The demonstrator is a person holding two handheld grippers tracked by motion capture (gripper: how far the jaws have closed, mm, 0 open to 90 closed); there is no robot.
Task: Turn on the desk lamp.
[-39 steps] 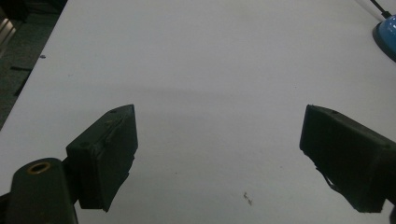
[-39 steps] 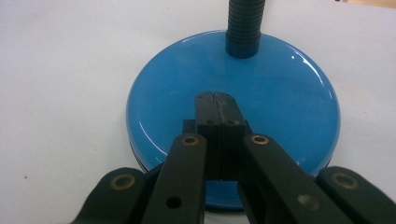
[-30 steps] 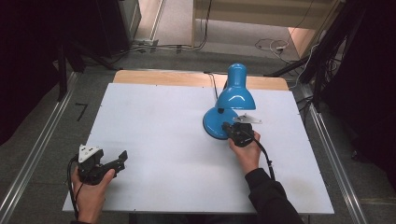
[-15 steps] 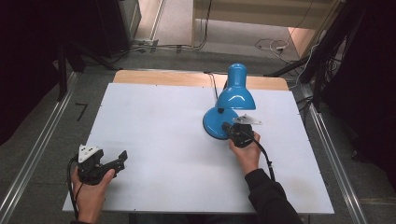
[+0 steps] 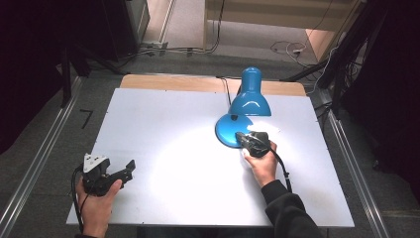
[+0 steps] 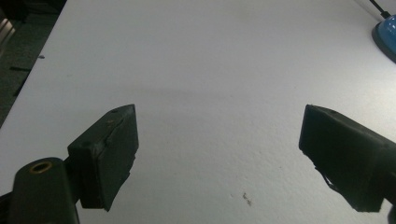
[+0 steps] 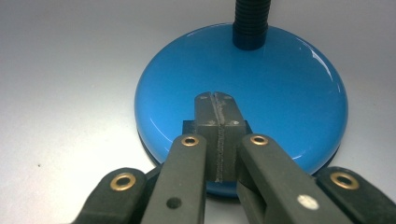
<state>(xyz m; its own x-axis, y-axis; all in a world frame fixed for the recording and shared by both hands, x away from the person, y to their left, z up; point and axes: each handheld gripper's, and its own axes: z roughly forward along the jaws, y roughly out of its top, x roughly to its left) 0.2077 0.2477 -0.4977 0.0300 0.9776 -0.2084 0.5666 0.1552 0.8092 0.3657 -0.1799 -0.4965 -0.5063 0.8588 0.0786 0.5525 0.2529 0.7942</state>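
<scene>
Nothing has moved since a second ago. White table (image 5: 163, 129) carries the blue lamp (image 5: 246, 106) at its far right. Right gripper (image 7: 215, 103) has jaws pressed together, tips on the lamp's base (image 7: 289, 88). Left gripper (image 6: 219, 140) has jaws wide apart over bare table, near-left corner.

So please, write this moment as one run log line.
lamp: lit | right gripper: shut, tips on lamp base | left gripper: open, idle

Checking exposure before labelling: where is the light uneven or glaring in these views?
High view: the lit lamp throws a bright pool on the table, surroundings dark. Right gripper view: glare streaks on the lamp base, the shut right claw close and slightly soft. Left gripper view: even, dim light.
</scene>
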